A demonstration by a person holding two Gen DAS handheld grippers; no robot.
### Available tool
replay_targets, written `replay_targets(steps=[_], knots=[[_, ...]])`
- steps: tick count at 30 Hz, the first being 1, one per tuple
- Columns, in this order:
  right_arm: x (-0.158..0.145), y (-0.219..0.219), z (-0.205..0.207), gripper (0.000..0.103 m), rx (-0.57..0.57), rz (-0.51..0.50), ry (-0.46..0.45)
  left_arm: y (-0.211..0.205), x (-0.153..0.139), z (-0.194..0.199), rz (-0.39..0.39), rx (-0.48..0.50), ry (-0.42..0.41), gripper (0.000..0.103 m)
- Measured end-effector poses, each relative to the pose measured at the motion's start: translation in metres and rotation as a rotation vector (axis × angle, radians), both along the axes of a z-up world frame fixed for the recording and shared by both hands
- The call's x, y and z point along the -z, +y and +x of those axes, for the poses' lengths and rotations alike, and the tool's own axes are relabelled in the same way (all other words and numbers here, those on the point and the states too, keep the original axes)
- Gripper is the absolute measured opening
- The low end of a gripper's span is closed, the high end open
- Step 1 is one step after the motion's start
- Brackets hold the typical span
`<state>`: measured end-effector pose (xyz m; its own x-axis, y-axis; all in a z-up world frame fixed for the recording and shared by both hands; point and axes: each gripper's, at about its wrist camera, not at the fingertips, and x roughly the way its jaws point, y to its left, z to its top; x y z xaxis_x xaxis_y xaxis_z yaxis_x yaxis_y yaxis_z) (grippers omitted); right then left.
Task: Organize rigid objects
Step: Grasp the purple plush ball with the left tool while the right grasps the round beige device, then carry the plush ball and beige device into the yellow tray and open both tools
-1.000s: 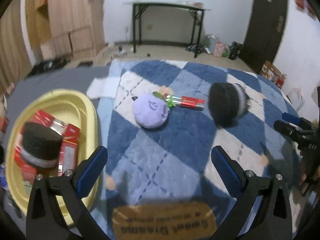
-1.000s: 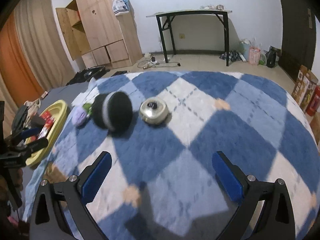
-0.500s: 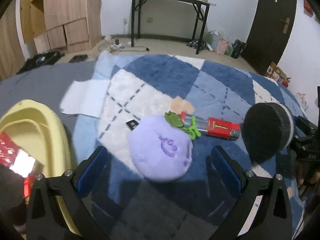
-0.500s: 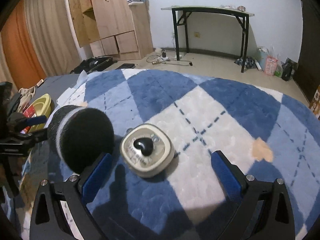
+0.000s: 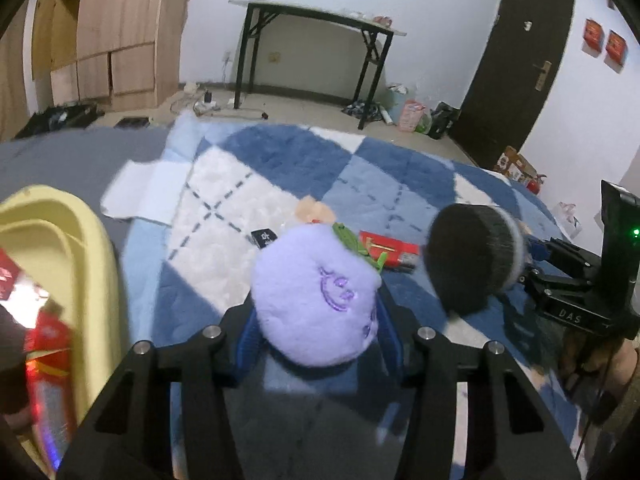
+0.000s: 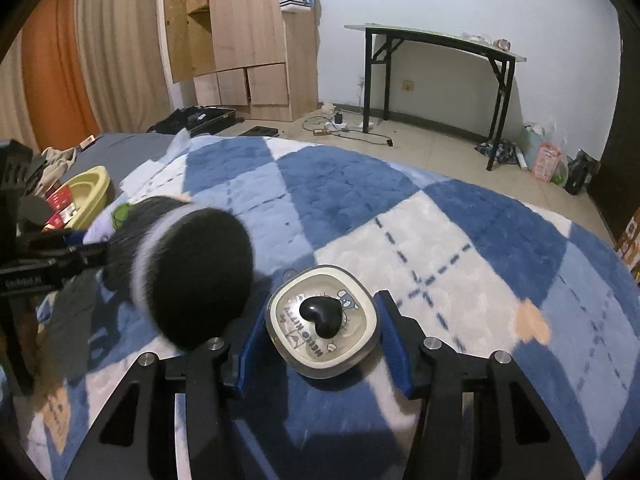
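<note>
Cream lidded box [image 6: 323,326] with a black heart knob sits on the blue and white blanket [image 6: 460,240], just beside the black fuzzy round thing [image 6: 192,276]. The right gripper [image 6: 320,340] has just closed and now hugs the box on both sides. The box looks hard and smooth, so it may slip. Holding it by its flat sides seems best, not by the knob. The lid might pop off. The left gripper [image 5: 316,332] has just closed too, and it squeezes the purple plush ball [image 5: 316,300], on the far side of the fuzzy thing. That ball looks soft and light. A yellow tub [image 5: 84,264] waits further off that way.
</note>
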<state>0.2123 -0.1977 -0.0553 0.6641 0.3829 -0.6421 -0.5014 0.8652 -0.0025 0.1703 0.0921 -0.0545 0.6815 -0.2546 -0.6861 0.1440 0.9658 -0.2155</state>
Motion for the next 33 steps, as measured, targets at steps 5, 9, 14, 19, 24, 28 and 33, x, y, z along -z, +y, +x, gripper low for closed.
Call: replay_targets(steps=[5, 9, 14, 19, 24, 28, 33], knots=[[-0.034, -0.023, -0.044, 0.051, 0.015, 0.077, -0.017, 0.009, -0.047, -0.034, 0.036, -0.011, -0.04, 0.053], [-0.071, -0.037, -0.075, 0.051, 0.035, 0.131, -0.041, 0.03, -0.09, -0.064, 0.02, -0.032, -0.091, 0.053], [-0.111, -0.04, -0.121, 0.051, 0.026, 0.158, -0.067, 0.066, -0.129, -0.105, 0.083, -0.075, -0.115, 0.053], [-0.137, -0.044, -0.162, 0.051, 0.03, 0.184, -0.053, 0.113, -0.145, -0.145, 0.047, -0.15, -0.134, 0.053], [-0.165, -0.043, -0.185, 0.051, 0.03, 0.196, -0.062, 0.171, -0.13, -0.174, 0.003, -0.372, -0.11, 0.053], [-0.176, -0.011, -0.182, 0.051, 0.009, 0.189, -0.056, 0.191, -0.107, -0.18, 0.027, -0.416, -0.058, 0.053], [-0.164, 0.063, -0.16, 0.051, -0.067, 0.177, -0.014, 0.208, -0.086, -0.178, 0.047, -0.43, -0.027, 0.053]])
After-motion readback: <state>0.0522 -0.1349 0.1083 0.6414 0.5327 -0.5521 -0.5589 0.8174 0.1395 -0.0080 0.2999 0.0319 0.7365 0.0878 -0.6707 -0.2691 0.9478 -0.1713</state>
